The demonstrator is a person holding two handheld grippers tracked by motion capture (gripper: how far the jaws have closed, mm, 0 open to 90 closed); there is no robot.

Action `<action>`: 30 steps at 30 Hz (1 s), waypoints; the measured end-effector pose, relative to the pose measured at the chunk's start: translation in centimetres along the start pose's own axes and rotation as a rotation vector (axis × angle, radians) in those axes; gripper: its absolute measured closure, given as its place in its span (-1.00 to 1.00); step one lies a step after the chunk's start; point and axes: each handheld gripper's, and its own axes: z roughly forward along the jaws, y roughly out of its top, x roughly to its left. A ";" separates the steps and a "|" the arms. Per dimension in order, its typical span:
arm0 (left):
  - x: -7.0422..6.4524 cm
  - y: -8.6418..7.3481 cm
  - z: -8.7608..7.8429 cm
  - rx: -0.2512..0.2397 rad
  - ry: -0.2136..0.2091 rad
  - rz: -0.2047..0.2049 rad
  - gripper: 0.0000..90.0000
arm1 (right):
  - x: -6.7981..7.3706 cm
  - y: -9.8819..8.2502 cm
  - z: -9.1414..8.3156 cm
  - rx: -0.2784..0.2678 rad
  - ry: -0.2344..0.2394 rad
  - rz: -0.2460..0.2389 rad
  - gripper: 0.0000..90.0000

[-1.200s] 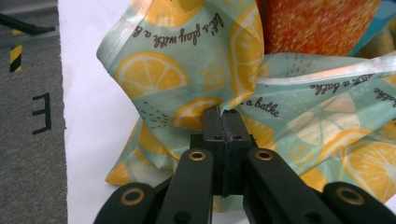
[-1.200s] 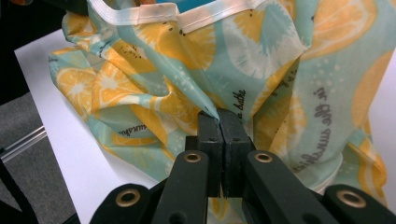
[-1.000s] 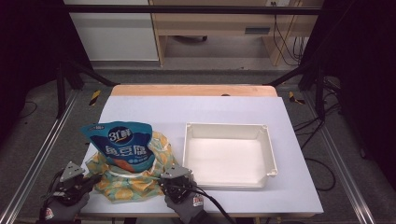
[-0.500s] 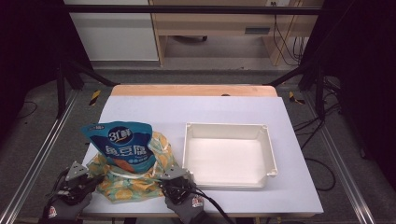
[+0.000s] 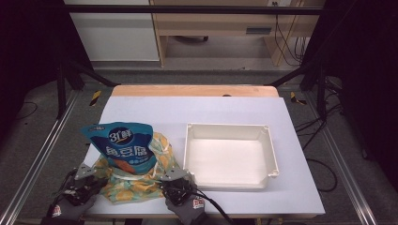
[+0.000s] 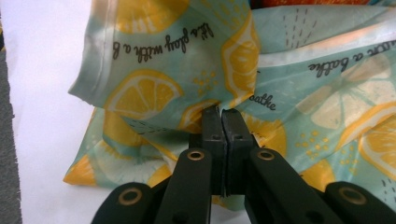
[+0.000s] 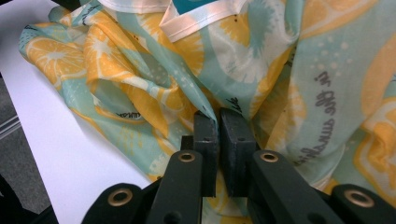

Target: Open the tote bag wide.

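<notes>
Both claws sit at the near edge of the table (image 5: 300, 112) in the high view: the left gripper (image 5: 83, 183) at one lower corner of the lemon-print cloth bag (image 5: 136, 185), the right gripper (image 5: 177, 183) at the other. A blue snack pouch (image 5: 123, 147) stands up out of the bag, and the white tray (image 5: 230, 157) lies just beside it, empty.

Left gripper view: the left gripper (image 6: 220, 122) has its 2 jaws pressed together on a fold of the cloth bag (image 6: 154, 70), pinching it tight.

Right gripper view: the right gripper (image 7: 218, 123) has its jaws nearly together, a thin gap between the pads, with a pleat of the cloth bag (image 7: 140, 84) caught between them; that grip looks looser.

I judge the bag light, soft and limp, likely to slide and bunch. Hems and corners should give the firmest hold, while the pouch inside may tip.
</notes>
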 end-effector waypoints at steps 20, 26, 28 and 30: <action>0.7 -0.2 -2.0 -0.125 -0.048 -0.062 0.49 | 0.9 0.7 -2.1 -0.120 0.038 -0.001 0.35; 0.9 0.0 -3.7 -0.196 -0.062 -0.074 0.35 | 0.9 1.7 -3.9 -0.180 0.044 -0.006 0.24; 0.8 0.1 -4.3 -0.219 -0.057 -0.074 0.32 | 0.8 2.1 -4.5 -0.203 0.047 -0.007 0.21; 0.9 0.2 -5.0 -0.241 -0.055 -0.071 0.29 | 0.8 2.4 -5.2 -0.218 0.048 -0.011 0.19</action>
